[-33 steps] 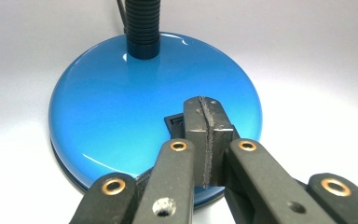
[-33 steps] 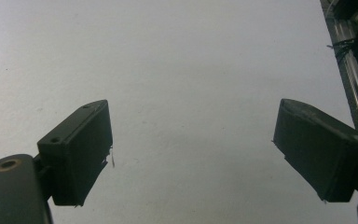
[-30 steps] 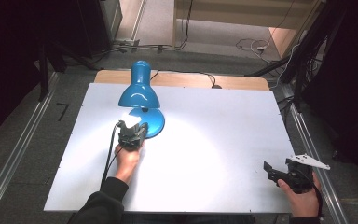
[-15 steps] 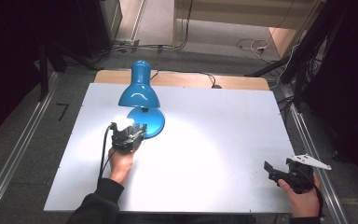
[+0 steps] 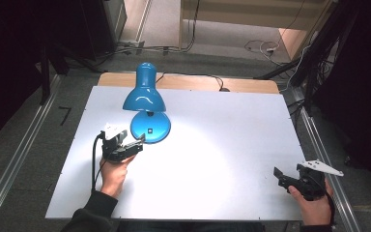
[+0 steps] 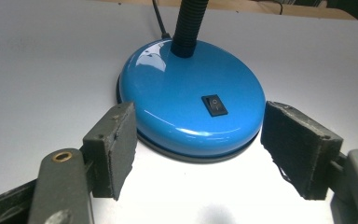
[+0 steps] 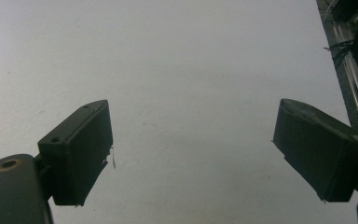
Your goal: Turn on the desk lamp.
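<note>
At ten o'clock on the white surface (image 5: pixel 232 145), a blue desk lamp (image 5: pixel 147 104) stands lit, throwing a bright pool of light across the middle of the board. Its switch, a small black rocker (image 6: pixel 214 104) set into the base, appears already pressed, so the main job looks done; what seems left is for the left gripper (image 5: pixel 131 144) to clear away. Its jaws have just been opening and now stand wide, one pad on either side of the lamp's base (image 6: pixel 191 109) with nothing pressed between them (the near rim of the base sits just ahead of the pads, apart from both). The right gripper (image 5: pixel 281 175) rests at about five o'clock near the surface's edge, well apart from the lamp, its jaws spread wide over bare board and holding nothing.

The base is a low, glossy dome of enamelled metal or hard plastic, smooth enough to mirror highlights, ringed by a dark band at its foot. A black ribbed gooseneck (image 6: pixel 189 25) rises from its top to a bell-shaped shade (image 5: pixel 144 96) in the same shiny blue. A thin black cord (image 5: pixel 193 77) trails off toward twelve o'clock. Each gripper's pads (image 6: pixel 114 149) are flat, rough-faced dark blocks, worn at the edges. The surface itself is matte, faintly speckled.
</note>
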The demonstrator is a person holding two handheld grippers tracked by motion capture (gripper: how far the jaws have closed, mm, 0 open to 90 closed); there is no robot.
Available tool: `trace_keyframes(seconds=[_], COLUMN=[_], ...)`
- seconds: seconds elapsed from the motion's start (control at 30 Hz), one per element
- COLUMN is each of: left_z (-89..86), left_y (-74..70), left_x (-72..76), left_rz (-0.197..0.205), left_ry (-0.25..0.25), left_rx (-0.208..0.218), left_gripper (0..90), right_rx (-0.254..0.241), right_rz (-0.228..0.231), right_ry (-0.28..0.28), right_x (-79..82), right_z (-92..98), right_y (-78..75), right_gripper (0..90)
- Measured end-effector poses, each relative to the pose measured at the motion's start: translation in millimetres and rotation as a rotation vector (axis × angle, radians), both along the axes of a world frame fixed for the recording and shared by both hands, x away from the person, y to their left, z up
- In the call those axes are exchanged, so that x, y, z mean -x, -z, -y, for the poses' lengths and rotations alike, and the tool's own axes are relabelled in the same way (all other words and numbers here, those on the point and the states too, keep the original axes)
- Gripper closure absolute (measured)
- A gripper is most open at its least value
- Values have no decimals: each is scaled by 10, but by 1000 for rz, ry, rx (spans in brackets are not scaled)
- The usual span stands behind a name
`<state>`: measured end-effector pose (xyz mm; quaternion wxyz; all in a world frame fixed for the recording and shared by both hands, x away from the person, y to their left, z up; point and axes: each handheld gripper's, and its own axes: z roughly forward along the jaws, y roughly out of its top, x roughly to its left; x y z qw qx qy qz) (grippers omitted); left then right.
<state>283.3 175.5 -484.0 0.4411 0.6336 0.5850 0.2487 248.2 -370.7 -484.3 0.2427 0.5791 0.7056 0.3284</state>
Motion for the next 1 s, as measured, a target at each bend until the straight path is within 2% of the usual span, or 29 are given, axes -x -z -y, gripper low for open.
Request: trace_keyframes(seconds=[0.27, 0.5, 1.0], left_z=[-40, -106, -273], left_y=[-31, -17, 23], left_x=[182, 349, 499], left_rz=[17, 29, 23], left_ry=[6, -16, -44], left_rx=[-8, -33, -57], left_gripper=[218, 192, 183], right_rx=[2, -1, -3], right_rz=[5, 3, -4], right_ry=[-5, 1, 9], right_x=[7, 9, 12], right_z=[5, 23, 35], right_y=[-6, -4, 2], right_gripper=[105, 105, 105])
